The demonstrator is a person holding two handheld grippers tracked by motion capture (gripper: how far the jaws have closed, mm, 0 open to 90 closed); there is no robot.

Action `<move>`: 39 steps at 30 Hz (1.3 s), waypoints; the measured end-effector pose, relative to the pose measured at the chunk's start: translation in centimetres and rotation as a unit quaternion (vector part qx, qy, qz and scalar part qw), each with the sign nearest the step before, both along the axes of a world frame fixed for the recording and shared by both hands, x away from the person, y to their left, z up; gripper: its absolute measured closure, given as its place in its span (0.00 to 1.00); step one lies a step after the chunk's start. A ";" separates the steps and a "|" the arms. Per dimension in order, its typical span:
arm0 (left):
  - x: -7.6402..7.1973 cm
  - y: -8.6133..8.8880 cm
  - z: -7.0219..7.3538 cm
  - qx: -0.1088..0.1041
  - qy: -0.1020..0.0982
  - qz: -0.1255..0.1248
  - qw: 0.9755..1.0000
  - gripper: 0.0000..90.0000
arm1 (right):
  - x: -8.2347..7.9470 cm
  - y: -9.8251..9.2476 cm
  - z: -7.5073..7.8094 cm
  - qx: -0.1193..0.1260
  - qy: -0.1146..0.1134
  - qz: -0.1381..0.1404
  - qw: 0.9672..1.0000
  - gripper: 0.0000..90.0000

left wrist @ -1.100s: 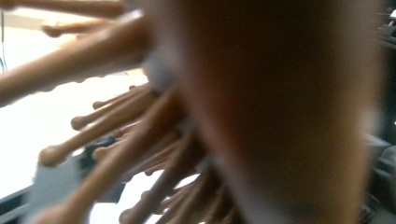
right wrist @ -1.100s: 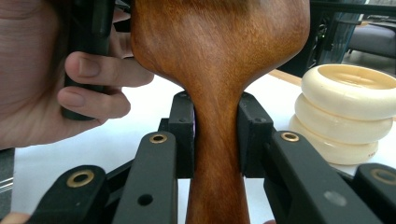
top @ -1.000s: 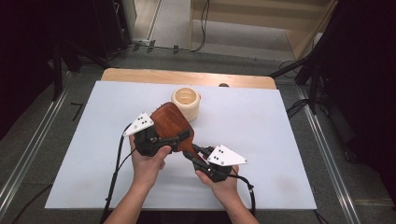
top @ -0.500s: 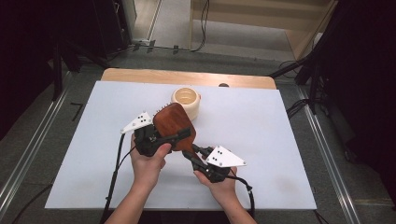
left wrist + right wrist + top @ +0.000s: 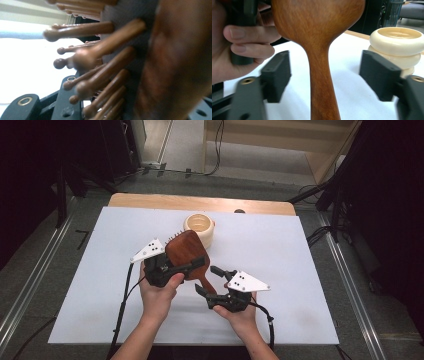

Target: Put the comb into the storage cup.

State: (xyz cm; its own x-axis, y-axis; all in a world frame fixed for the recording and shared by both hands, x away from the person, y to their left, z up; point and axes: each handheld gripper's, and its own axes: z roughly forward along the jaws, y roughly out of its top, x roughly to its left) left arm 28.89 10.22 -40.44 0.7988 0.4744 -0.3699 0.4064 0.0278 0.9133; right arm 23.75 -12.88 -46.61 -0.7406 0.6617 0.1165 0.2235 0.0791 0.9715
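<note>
A brown wooden hairbrush (image 5: 184,251) hangs tilted above the white table cover, its peg bristles (image 5: 100,62) pointing down and left. My left gripper (image 5: 187,263) is shut on the brush's wide head (image 5: 175,70). My right gripper (image 5: 209,281) sits at the handle (image 5: 320,75). Its jaws have just been opening and now stand apart on either side of the handle, with a gap on each side. In the right gripper view, the fingers of the hand holding the left gripper (image 5: 249,42) wrap around that gripper's black body.
A cream ringed pot (image 5: 200,227) stands just behind the brush, at the right in the right gripper view (image 5: 397,47). The white cover (image 5: 310,270) spreads wide to both sides. A wooden table edge (image 5: 200,202) runs along the back.
The right gripper's jaws have spread off the handle. The left gripper has closed on the brush head. Both hands stay about where they were.
</note>
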 end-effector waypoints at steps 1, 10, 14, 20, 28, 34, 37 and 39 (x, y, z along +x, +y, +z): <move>0.0 0.0 0.0 0.000 0.000 0.001 1.000 0.59 | 0.0 -0.2 0.0 0.002 -0.002 -0.002 1.000 0.17; 0.4 0.2 -0.2 0.005 -0.003 0.004 1.000 0.59 | -0.2 -1.8 0.1 0.006 -0.003 0.013 1.000 0.00; 0.4 0.3 -0.2 0.006 -0.005 0.009 1.000 0.59 | -0.4 -2.6 -0.2 0.001 -0.004 0.005 1.000 0.00; 0.7 0.7 -0.1 0.005 -0.006 0.015 1.000 0.59 | -0.7 -4.2 -0.8 -0.012 -0.009 -0.009 1.000 0.00; 0.8 1.1 0.3 0.007 -0.013 0.018 1.000 0.59 | -1.0 -5.9 -1.5 -0.013 -0.008 -0.021 1.000 0.00; 1.0 1.3 0.6 0.003 -0.017 0.020 1.000 0.59 | -1.4 -7.6 -1.9 -0.014 -0.009 -0.037 0.999 0.00; 1.2 1.4 0.8 0.002 -0.018 0.021 1.000 0.59 | -1.6 -8.5 -2.0 -0.018 -0.011 -0.043 0.999 0.00; 1.3 1.5 0.9 0.000 -0.020 0.022 1.000 0.59 | -1.7 -9.1 -2.1 -0.018 -0.011 -0.046 0.999 0.00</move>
